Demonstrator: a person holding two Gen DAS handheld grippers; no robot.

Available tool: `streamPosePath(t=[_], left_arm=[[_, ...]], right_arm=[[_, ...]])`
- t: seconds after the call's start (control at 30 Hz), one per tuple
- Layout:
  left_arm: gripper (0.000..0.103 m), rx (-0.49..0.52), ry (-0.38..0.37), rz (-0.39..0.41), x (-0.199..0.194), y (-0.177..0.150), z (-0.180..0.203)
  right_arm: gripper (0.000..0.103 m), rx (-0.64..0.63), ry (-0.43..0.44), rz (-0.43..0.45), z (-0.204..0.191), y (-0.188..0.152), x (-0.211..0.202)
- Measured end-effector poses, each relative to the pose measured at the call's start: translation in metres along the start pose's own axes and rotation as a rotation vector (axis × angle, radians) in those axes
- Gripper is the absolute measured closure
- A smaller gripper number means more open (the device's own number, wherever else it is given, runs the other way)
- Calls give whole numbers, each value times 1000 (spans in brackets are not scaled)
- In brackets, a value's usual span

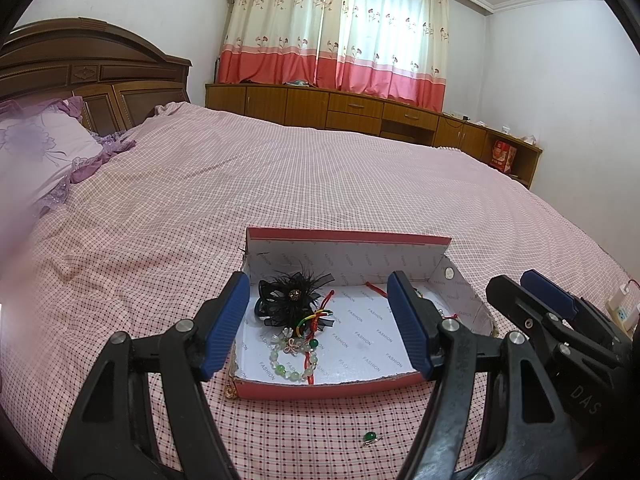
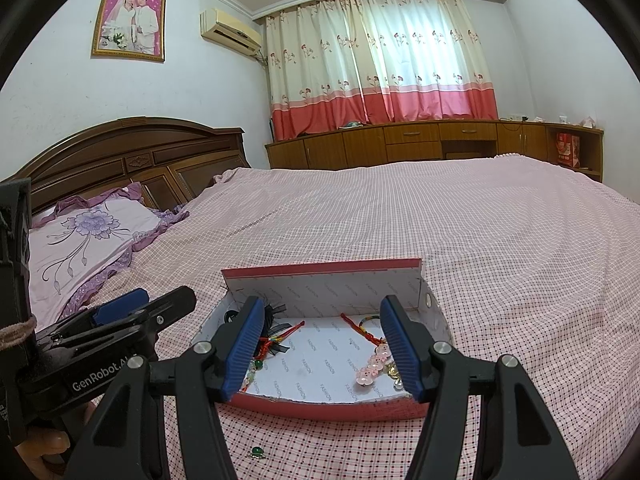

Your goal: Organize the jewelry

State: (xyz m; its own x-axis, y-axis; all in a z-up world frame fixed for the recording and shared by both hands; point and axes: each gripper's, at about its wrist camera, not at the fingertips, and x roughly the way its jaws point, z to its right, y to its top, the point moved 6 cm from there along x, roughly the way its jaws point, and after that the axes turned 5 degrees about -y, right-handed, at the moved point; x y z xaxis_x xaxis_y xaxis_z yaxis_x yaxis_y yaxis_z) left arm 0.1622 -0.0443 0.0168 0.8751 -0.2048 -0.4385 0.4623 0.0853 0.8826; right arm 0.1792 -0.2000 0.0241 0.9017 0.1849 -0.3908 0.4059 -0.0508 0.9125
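Pink checked bedspread, box part-filled; both grippers, left and right, wide, empty; stray green ring likely tiny, hard, slippery—pinch its band.

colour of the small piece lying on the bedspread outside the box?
Green stone, metal setting; clearest in the left wrist view.

A wide bed fills the room, spread with a pink checked cover. At its head stands a dark carved wooden headboard, and a lilac pillow printed with a purple flower lies against it. Above hangs a framed wedding portrait, with an air conditioner mounted beside it near the corner. Cream curtains with a coral-red lower band cover the window, and a long low wooden cabinet runs beneath them. A red bag sits in its open shelf.
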Motion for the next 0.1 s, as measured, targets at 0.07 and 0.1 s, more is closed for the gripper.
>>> streamPosePath(t=[0.07,0.1], left_arm=[[40,1,-1,-1,1,0,0],[40,1,-1,-2,0,0,0]], right_arm=[[40,0,0,0,0,0,0],[40,0,0,-1,0,0,0]])
